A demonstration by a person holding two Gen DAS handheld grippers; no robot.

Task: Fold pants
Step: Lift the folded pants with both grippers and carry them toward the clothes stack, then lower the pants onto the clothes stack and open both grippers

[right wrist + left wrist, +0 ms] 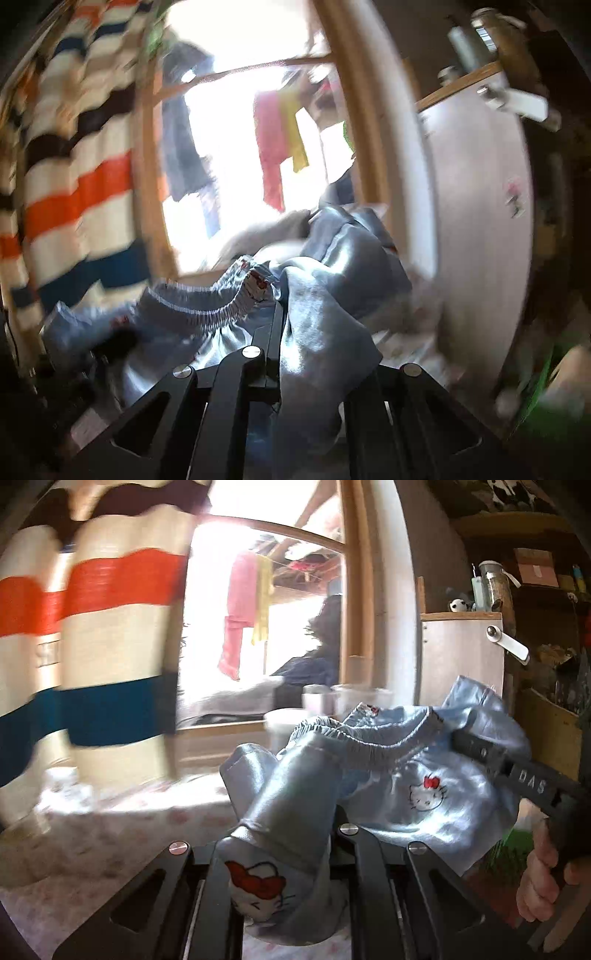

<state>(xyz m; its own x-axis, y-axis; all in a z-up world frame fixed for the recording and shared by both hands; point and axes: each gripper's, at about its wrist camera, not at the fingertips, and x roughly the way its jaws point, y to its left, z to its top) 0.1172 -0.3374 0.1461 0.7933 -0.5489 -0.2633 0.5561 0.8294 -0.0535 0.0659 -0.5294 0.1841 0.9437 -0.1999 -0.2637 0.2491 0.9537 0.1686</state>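
Small light-blue pants (406,775) with cat prints and an elastic waistband hang in the air between my two grippers. My left gripper (291,834) is shut on a pant leg, which drapes over its fingers. In the left wrist view the right gripper (480,751) clamps the waistband at the right, held by a hand (543,882). In the right wrist view my right gripper (280,321) is shut on the pants (325,314), whose waistband stretches left toward a dark blurred shape, likely the left gripper (114,343).
A striped curtain (92,635) hangs at the left. A wooden-framed window (347,590) with hanging laundry is ahead. A white cabinet (461,657) and cluttered shelves (546,583) stand at the right. A patterned cloth surface (110,812) lies below.
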